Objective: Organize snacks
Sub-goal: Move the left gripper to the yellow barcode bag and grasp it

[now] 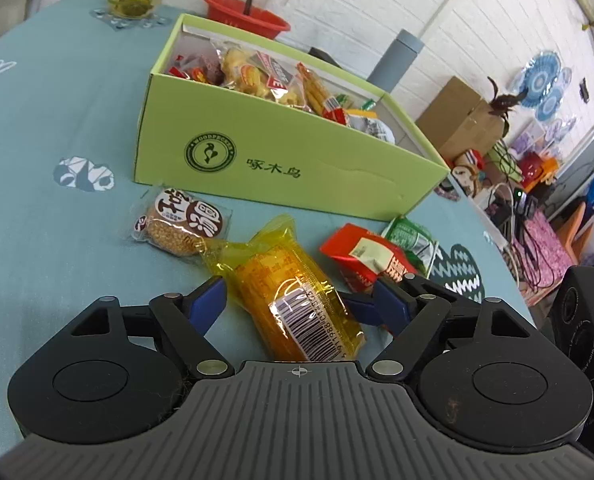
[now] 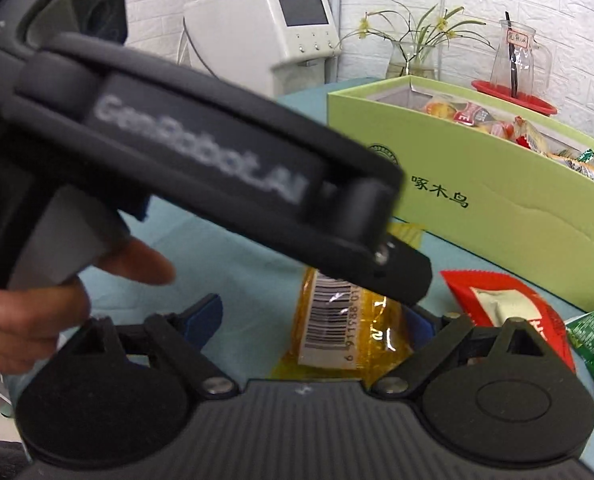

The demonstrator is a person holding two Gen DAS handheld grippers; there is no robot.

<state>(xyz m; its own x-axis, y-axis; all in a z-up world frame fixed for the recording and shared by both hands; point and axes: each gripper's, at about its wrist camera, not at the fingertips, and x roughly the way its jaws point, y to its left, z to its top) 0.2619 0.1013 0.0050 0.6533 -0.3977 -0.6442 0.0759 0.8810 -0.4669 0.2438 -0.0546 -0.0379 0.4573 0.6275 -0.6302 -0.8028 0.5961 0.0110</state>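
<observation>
both grippers' jaws wide apart, left gripper (image 1: 297, 300) and right gripper (image 2: 317, 320) straddling the yellow snack pack (image 1: 297, 300), ungripped

Both grippers point forward and down, jaws spread wide: the left gripper (image 1: 297, 300) crosses just above the right gripper (image 2: 317, 320) (bare fingers (image 2: 137, 260) on its handle).

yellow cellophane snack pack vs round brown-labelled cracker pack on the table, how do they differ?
The yellow cellophane snack pack is long and tinted see-through; the round brown-labelled cracker pack is short, clear-wrapped with a printed disc label. The yellow pack lies between the open left tongs; the cracker pack lies apart, nearer the green cardboard box. Both rest on the teal tablecloth, outside the box.
</observation>
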